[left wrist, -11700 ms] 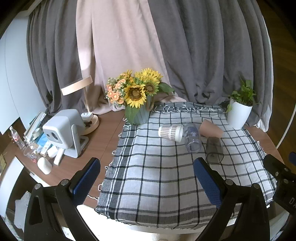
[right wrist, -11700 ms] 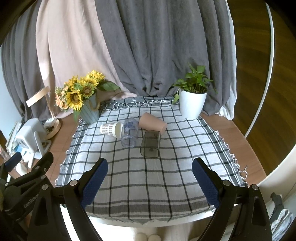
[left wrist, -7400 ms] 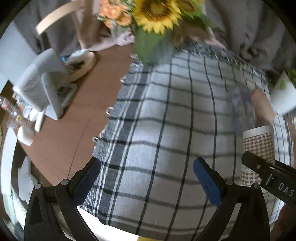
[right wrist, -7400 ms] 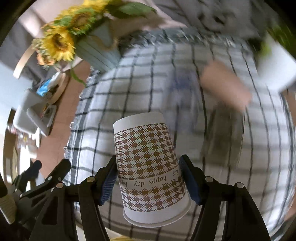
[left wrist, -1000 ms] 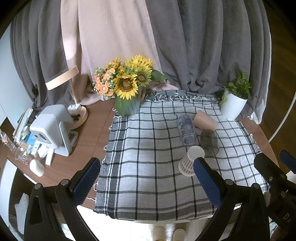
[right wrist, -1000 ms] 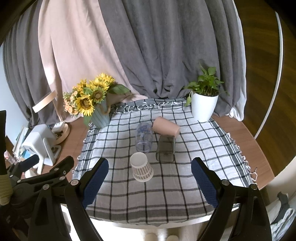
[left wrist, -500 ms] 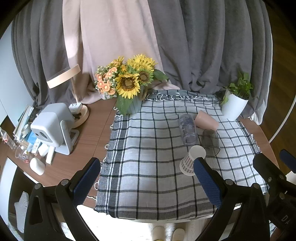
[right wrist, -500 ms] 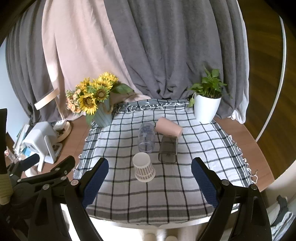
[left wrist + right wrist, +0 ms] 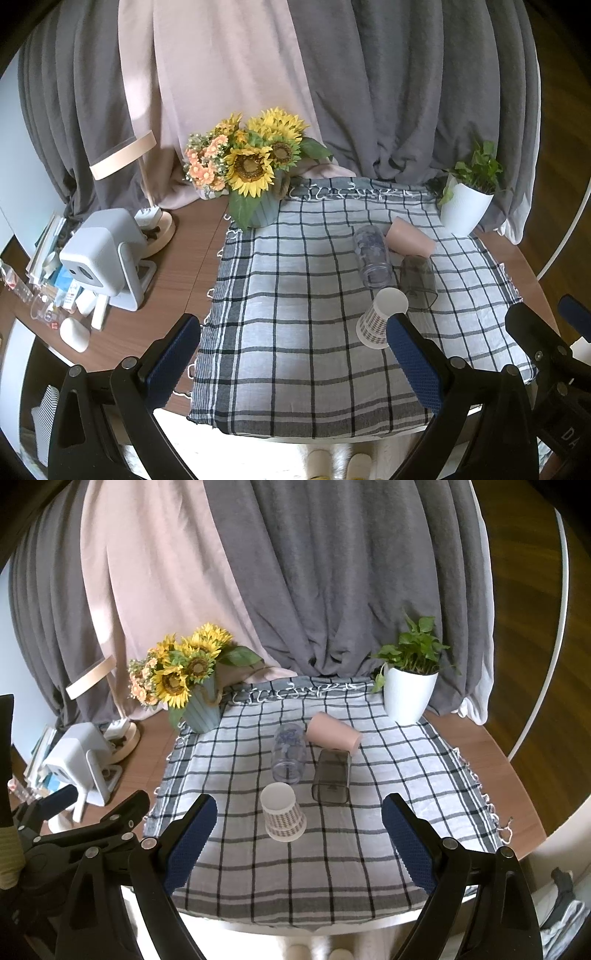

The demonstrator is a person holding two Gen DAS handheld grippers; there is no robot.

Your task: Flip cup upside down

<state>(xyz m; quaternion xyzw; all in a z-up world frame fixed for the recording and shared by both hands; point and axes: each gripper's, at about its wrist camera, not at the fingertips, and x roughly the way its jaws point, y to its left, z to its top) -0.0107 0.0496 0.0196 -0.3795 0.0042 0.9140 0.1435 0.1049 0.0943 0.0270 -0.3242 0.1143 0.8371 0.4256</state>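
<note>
A white paper cup with a brown houndstooth pattern (image 9: 282, 816) stands upside down on the checked cloth (image 9: 332, 867); it also shows in the left wrist view (image 9: 380, 323). Behind it lie a clear plastic cup (image 9: 289, 753), a pink cup (image 9: 333, 734) and a dark smoky cup (image 9: 331, 775), all on their sides. My right gripper (image 9: 297, 843) is open and empty, held back above the cloth's near part. My left gripper (image 9: 293, 363) is open and empty, to the left of the paper cup.
A vase of sunflowers (image 9: 184, 679) stands at the cloth's back left corner, a white potted plant (image 9: 408, 686) at the back right. A grey device (image 9: 101, 254), a lamp (image 9: 122, 155) and small items sit on the wooden table's left side (image 9: 184, 258).
Both grippers have drawn back and risen slightly over the last second. The paper cup, earlier lying on its side and then held by my right gripper, stands upside down on the cloth.
</note>
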